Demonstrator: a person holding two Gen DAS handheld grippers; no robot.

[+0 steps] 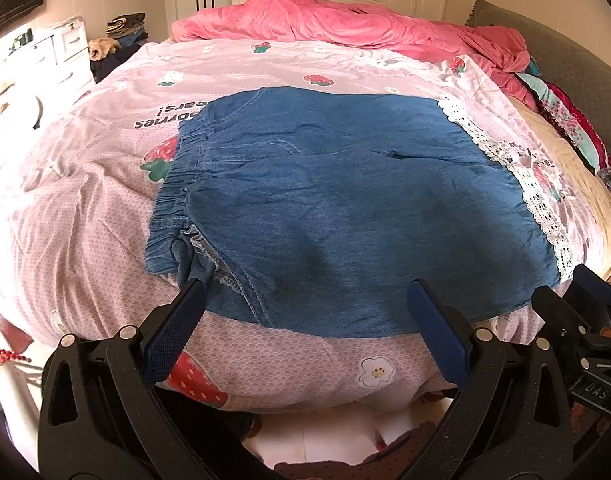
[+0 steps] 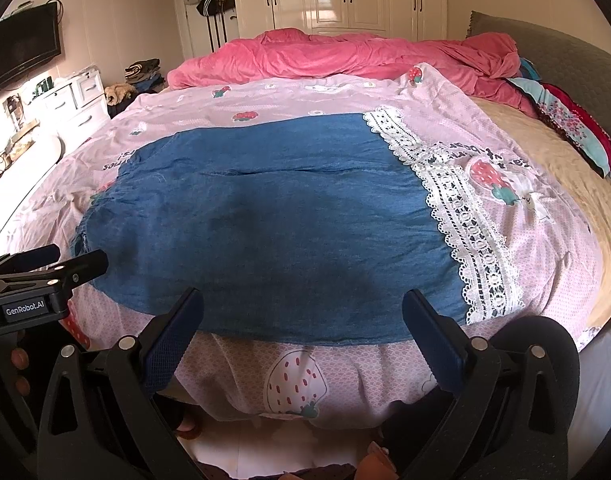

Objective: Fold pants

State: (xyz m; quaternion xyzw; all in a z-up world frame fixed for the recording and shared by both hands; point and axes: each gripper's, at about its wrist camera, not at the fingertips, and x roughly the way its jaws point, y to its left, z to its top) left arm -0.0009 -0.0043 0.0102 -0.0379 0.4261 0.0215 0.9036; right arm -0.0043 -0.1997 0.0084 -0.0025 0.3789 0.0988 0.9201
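The denim pants lay flat on the pink strawberry-print quilt, lace-trimmed hems rightward. The left gripper and right gripper hovered at the near edge, tongs apart and empty, apparently positioned for a fold.

Blue denim pants with white lace hems lie flat, folded leg over leg, waistband left.

"GenRobot.AI" is showing on the left gripper body; "DAS" is showing on the right gripper (partly cut off); the pink quilt print is reading upside down.
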